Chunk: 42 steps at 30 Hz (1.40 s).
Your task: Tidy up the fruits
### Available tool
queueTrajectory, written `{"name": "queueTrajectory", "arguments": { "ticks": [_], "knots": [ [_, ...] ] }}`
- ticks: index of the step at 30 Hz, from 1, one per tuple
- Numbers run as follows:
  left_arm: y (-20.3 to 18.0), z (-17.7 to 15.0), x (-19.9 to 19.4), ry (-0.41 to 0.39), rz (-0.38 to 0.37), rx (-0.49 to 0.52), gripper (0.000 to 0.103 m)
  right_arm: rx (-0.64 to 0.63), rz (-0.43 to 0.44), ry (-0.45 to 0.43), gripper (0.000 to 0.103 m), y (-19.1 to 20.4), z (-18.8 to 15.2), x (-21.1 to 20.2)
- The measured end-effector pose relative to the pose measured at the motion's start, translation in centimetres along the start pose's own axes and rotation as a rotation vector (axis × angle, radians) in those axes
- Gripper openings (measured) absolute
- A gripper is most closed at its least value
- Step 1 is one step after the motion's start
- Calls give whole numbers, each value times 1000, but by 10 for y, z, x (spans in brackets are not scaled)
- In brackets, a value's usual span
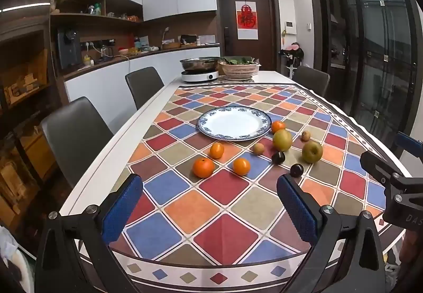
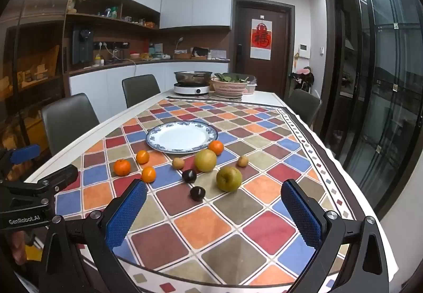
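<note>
Left wrist view: the left hand-held gripper (image 1: pixel 210 207) hovers over the near end of the tabletop (image 1: pixel 137 124), its blue-padded jaws spread wide with nothing between them. Right wrist view: the right hand-held gripper (image 2: pixel 214 212) hovers likewise, jaws spread wide and unloaded. Each gripper's body shows at the edge of the other's view.

Work surface: a tablecloth (image 2: pixel 201 229) with a multicoloured diamond pattern covers the tabletop. A white plate with a blue patterned rim (image 2: pixel 182 136) sits near the middle of the cloth, with nothing on it.

Fruit positions, all on the cloth, on the near side of the plate:
- Four oranges: one (image 2: pixel 216 147) touching or just beside the plate's near-right rim; three others (image 2: pixel 142 156), (image 2: pixel 122 167), (image 2: pixel 148 174) grouped to the near left.
- Two yellow-green pears: one (image 2: pixel 205 160) just beside the rim-side orange; the other (image 2: pixel 229 178) nearer the right gripper.
- Two small brown fruits (image 2: pixel 178 163), (image 2: pixel 243 161), one on each side of the farther pear.
- Two dark plums (image 2: pixel 189 176), (image 2: pixel 197 193), nearest the grippers.

Far end of the tabletop: a steel pot on a white induction cooker (image 2: pixel 192 88), with a basket of leafy greens (image 2: pixel 230 87) beside it.
</note>
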<state>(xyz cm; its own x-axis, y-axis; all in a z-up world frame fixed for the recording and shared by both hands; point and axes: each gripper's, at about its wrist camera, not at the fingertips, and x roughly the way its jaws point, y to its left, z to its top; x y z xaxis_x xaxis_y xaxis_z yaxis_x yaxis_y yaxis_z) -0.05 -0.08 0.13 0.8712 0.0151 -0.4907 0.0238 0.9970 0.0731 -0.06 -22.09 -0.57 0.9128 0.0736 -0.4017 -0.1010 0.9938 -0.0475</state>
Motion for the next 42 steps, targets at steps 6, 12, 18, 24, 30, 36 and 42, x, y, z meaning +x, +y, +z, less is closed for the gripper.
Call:
{"name": "queueTrajectory", "arguments": {
  "ticks": [6,12,18,24,30,36,42],
  "knots": [
    [0,2,-3,-8,-4,-12,103,-5,-3,4,102,0,1,0],
    [4,2,-4,-14,-1,-17,103,-6,-4,5,102,2,1,-2],
    [3,-2,-3,-16,-1,-21,103,-5,-2,10,102,2,1,1],
    [3,-2,-3,-16,-1,-21,103,-6,-2,11,102,2,2,1],
    [4,-1,-2,-15,-3,-21,103,-6,-3,10,102,2,2,1],
    [3,-2,-3,-16,-3,-21,103,-7,-3,10,102,2,2,1],
    [3,-2,-3,-23,1,-21,103,-8,-4,11,102,2,2,1]
  ]
}}
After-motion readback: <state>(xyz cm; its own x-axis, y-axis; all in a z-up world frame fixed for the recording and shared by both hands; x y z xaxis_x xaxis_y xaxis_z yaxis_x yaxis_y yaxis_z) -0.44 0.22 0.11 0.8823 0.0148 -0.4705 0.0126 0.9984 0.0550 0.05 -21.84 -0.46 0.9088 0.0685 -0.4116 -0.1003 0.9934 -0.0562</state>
